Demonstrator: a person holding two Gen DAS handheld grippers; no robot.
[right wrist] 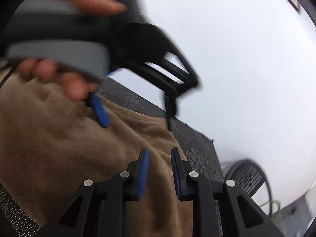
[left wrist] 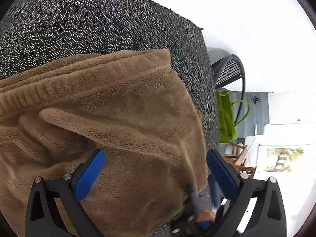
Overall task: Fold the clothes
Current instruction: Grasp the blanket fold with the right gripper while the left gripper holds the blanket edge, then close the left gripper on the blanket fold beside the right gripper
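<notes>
Garment: brown fleece garment (left wrist: pixel 110 106), bunched with its ribbed hem uppermost, lying on a dark dotted mat (left wrist: pixel 83 19) that covers the work surface.
Left gripper (left wrist: pixel 156 164): jaws spread wide, blue pads well apart, nothing clamped; positioned just above the fleece, angled toward the garment's right edge.
Left hand (right wrist: pixel 65 79): seen blurred in the right wrist view, fingers wrapped under the grey handle, thumb on top, knuckles close above the fleece.
Right gripper (right wrist: pixel 159 167): jaws partly closed with a narrow gap between the pads; no fabric gripped between them; it hangs low over the garment's near edge.
Background: black slatted chair (left wrist: pixel 229 69) and green bag (left wrist: pixel 225 118) beyond the mat.
</notes>
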